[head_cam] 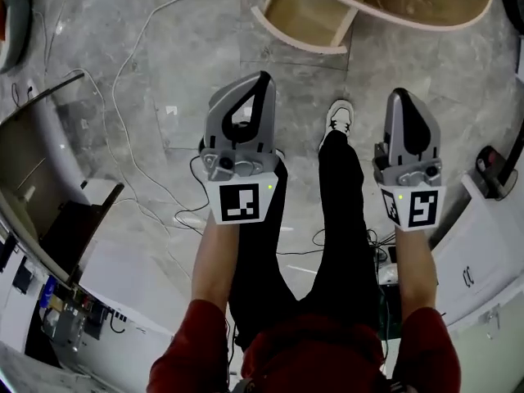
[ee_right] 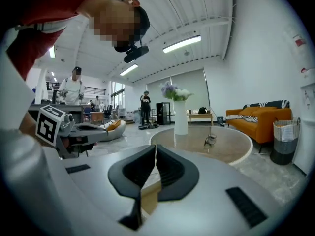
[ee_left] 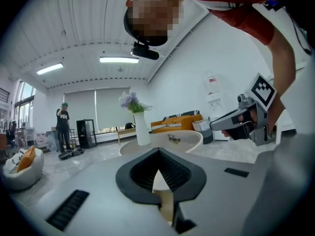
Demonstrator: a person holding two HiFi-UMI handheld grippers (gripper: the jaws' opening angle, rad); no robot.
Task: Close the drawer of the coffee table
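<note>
Head view: drawer (head_cam: pixel 304 15) open; right gripper view: vase (ee_right: pixel 180 117).

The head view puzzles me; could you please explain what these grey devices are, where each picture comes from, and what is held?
A person holds a two-jaw gripper in each hand; no robot arm. The head view looks down from their head at the left gripper, right gripper and, ahead, the coffee table with its drawer pulled open. The other two pictures come from cameras riding on each gripper. On the table stand a white vase and a small object I cannot identify. Both grippers are shut, empty.
</note>
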